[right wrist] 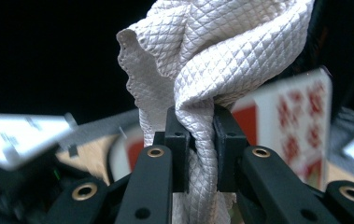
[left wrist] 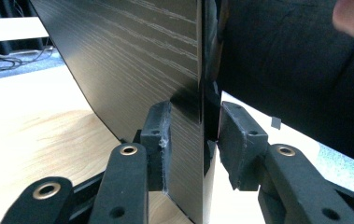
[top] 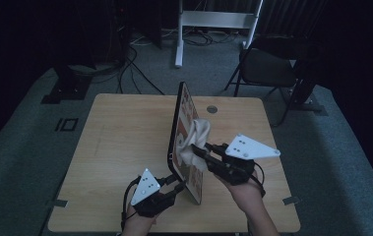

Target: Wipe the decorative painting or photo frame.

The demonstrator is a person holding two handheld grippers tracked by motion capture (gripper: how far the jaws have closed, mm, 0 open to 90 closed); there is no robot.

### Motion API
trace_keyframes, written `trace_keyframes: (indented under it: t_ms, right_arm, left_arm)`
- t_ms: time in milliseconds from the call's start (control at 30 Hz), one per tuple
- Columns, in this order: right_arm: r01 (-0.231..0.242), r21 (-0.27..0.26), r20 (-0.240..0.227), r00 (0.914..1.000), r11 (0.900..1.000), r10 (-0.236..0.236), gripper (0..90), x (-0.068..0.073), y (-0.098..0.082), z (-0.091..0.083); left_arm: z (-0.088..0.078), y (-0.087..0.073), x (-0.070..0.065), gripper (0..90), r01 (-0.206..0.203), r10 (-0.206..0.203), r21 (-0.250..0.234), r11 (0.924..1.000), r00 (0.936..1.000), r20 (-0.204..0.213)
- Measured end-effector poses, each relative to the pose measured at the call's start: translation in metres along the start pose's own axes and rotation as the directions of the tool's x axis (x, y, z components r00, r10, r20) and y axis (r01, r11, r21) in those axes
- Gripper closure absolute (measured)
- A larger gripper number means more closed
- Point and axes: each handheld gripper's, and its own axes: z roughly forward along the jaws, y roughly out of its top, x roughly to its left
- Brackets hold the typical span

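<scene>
At about seven o'clock on the wooden surface [top: 120, 147], the left gripper [top: 173, 189] has its fingers [left wrist: 158, 135] narrowed around the near bottom corner of a thin dark-backed board [top: 186, 142]; one pad lies against the board's dark back, but whether the other touches it I cannot tell. The board stands on edge at the centre, running from six towards twelve o'clock. At about four o'clock, the right gripper [top: 201, 150] has its fingers [right wrist: 179, 149] clamped on a bunched white cloth [top: 196, 142], held against the board's printed face.
</scene>
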Motion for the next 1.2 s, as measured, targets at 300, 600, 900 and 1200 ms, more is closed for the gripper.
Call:
trace_keyframes:
  t_ms: [300, 600, 900, 1200]
  right_arm:
    - [0.075, -0.021, -0.09, 0.993, 0.997, -0.077, 79.2, 0.031, 0.032, 0.032]
    - [0.062, 0.071, -0.089, 0.9945, 0.996, -0.056, 79.4, 0.018, 0.02, 0.059]
    - [-0.003, 0.077, -0.078, 0.9969, 0.997, 0.009, 79.3, -0.008, 0.021, 0.072]
    - [-0.002, 0.088, -0.046, 0.9989, 0.996, 0.006, 79.3, -0.017, 0.024, 0.082]
  left_arm:
    - [-0.001, -0.001, -0.001, 67.1, -0.004, 0.004, 0.002, 1.0, 1.0, -0.002]
    - [-0.001, 0.001, -0.003, 68.0, -0.015, 0.015, 0.007, 0.9999, 0.9999, 0.0]
    - [0.0, 0.0, -0.003, 69.3, -0.023, 0.023, 0.005, 0.9997, 0.9997, 0.0]
    - [0.0, 0.001, -0.001, 66.6, -0.007, 0.007, 0.001, 1.0, 1.0, 0.002]
